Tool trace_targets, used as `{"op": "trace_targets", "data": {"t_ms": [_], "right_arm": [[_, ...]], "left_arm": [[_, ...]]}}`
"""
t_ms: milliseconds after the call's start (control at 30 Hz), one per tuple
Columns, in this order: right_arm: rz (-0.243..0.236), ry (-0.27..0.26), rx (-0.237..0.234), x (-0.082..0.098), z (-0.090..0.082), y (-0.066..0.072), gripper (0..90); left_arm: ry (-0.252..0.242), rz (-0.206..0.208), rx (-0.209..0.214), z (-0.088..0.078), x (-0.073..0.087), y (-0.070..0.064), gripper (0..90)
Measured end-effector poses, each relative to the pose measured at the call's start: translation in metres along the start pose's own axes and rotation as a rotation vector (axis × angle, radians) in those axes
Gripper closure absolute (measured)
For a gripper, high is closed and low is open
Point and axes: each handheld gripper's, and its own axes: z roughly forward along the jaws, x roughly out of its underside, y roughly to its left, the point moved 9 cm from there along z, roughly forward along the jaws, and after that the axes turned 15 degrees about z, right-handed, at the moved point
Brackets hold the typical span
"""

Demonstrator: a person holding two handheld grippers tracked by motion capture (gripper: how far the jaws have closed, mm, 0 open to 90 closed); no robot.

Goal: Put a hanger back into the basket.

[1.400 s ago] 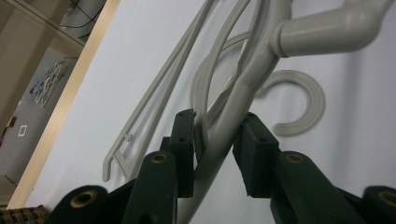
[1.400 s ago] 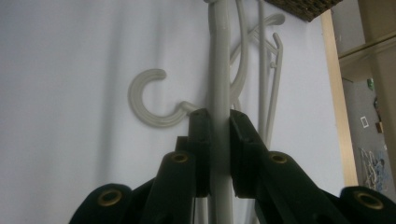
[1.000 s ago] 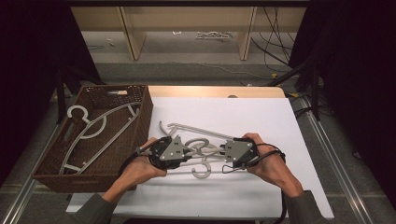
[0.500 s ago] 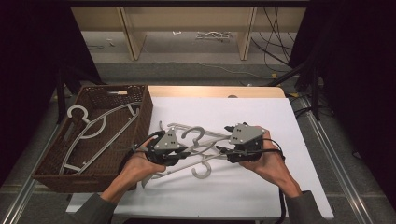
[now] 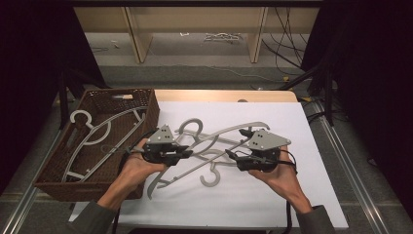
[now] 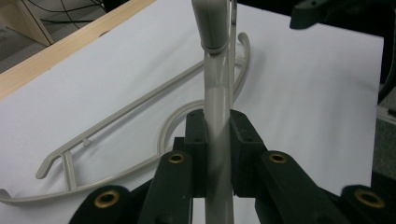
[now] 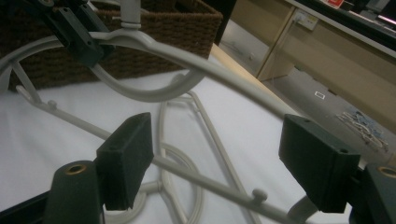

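High view: a held hanger [image 5: 214,134], grey plastic, sits at centre frame, lifted off the white sheet [image 5: 292,195] at its left end; a second hanger [image 5: 209,168] lies flat beneath it, hook toward the lower edge. Count on the sheet: two. A brown wicker basket [image 5: 48,175] at left frame holds more hangers [image 5: 90,131], at least two, overlapping so the exact number cannot be told. The left gripper [image 5: 178,155] pinches the held hanger near its neck; the right gripper [image 5: 234,157] sits at the hanger's other arm, right of centre. Count of grippers: two, one per hand. Left gripper view: black jaws at lower centre are clamped tight on the hanger's bar [image 6: 217,121], which runs straight up the frame to the collar of the hook; the second hanger [image 6: 116,116] lies on the sheet at left. Right gripper view: pads [image 7: 126,156] stand wide apart at lower frame, having just been opening; the thin crossbar [image 7: 196,175] passes between them untouched, and the basket [image 7: 187,32] fills the upper left. Handling, judged: light, stiff moulded plastic, smooth and somewhat slippery, with thin rods prone to snagging on the hanger below; best taken at the thick neck or shoulder, not the slender crossbar.
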Motion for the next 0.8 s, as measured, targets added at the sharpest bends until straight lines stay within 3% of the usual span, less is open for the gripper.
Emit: {"op": "trace_targets", "data": {"t_ms": [200,300,433,800], "right_arm": [[0.077,-0.064,0.008,0.008,-0.003,0.001,23.9],[0.1,-0.062,-0.003,0.013,-0.005,0.005,22.8],[0.092,-0.065,0.005,0.021,-0.006,0.009,22.7],[0.128,-0.056,0.005,0.046,-0.012,0.015,21.0]], "left_arm": [[-0.04,-0.061,-0.005,-0.01,-0.003,0.007,79.5],[-0.061,-0.087,-0.005,-0.015,-0.005,0.009,79.5],[-0.091,-0.13,0.002,-0.022,-0.008,0.011,79.6],[-0.187,-0.228,0.0,-0.052,-0.019,0.021,79.5]]}}
